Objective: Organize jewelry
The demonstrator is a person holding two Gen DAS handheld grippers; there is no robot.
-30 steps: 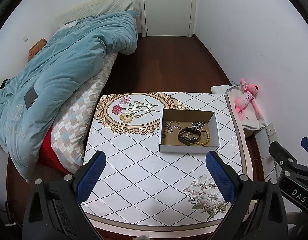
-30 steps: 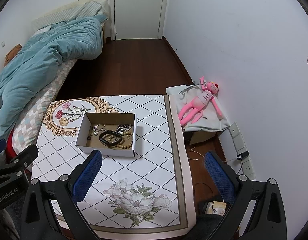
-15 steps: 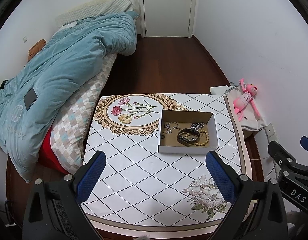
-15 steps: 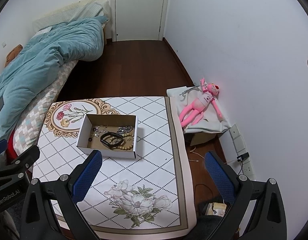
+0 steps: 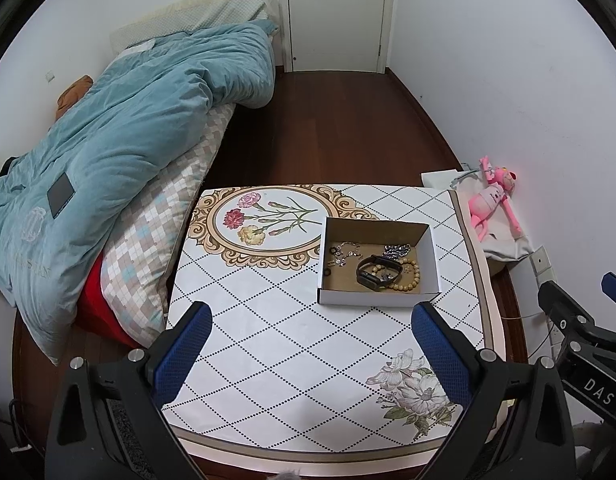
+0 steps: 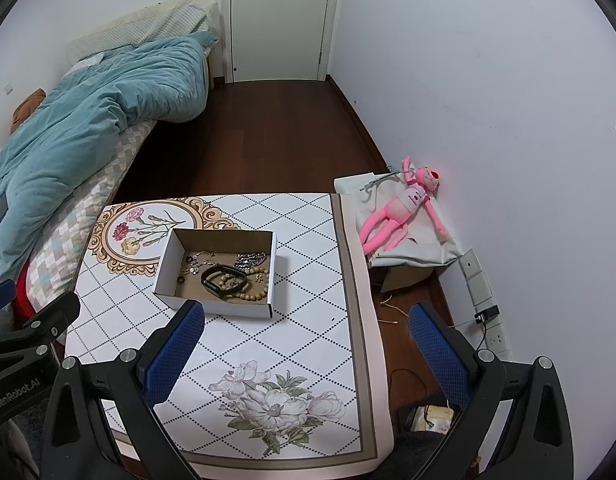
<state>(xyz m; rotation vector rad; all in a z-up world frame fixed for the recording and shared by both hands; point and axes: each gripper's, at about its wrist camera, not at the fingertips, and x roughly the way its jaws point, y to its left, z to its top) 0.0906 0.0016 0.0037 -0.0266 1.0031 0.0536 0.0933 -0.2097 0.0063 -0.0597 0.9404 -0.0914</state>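
An open white cardboard box (image 5: 376, 297) (image 6: 216, 304) stands on the patterned table (image 5: 268, 320) (image 6: 308, 320). Inside it lie a black wristband (image 5: 378, 271) (image 6: 223, 278), a wooden bead bracelet (image 5: 411, 280) (image 6: 257, 296), a silver chain (image 5: 397, 249) (image 6: 252, 258) and small silver pieces (image 5: 344, 254) (image 6: 196, 262). My left gripper (image 5: 308, 344) is open and empty, held above the table's near side. My right gripper (image 6: 308, 344) is open and empty, above the table's right edge, with the box to its left.
A bed with a blue duvet (image 5: 108, 152) (image 6: 88, 120) lies left of the table. A pink plush toy (image 5: 492, 200) (image 6: 404, 204) lies on a white bag by the right wall. Wall sockets (image 6: 484, 300) sit low on that wall. A closed door (image 5: 336, 16) is at the back.
Both cameras have drifted slightly back and up, so the box sits a little farther away. Both grippers stay open and empty.
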